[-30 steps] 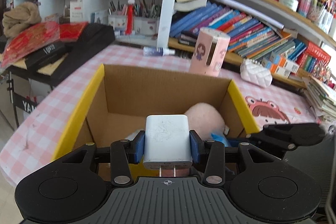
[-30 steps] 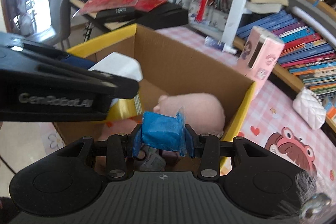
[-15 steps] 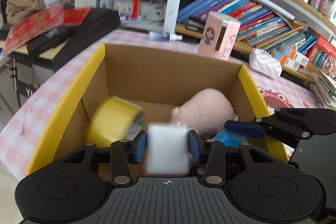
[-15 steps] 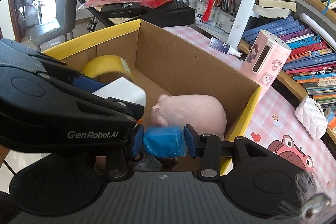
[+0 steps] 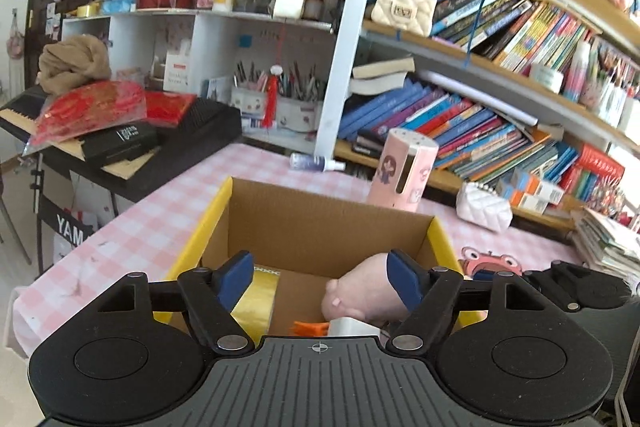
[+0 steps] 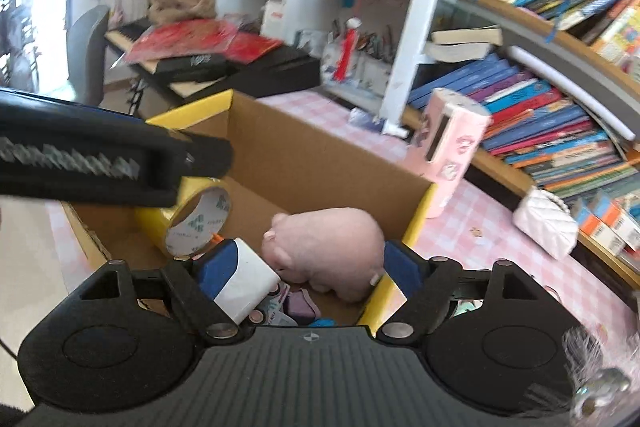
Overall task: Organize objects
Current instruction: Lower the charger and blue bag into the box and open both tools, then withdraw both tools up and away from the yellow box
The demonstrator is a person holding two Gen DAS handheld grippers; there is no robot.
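Jaws on both grippers are opening over the cardboard box [image 5: 320,227], and nothing sits between either pair. Left gripper [image 5: 320,279] and right gripper [image 6: 306,267] hover above the contents: white charger [image 6: 248,281], pink plush pig [image 6: 332,247] and yellow tape roll [image 6: 196,219] lie inside. Best, I judge, to lift both straight up clear of the box walls before seeking more items on the bench [image 5: 160,215].

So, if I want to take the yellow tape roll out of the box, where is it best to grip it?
Probably from above, pinching across the width of the yellow tape roll: it stands on edge, its flat white core face showing, leaning near the wall of the box.
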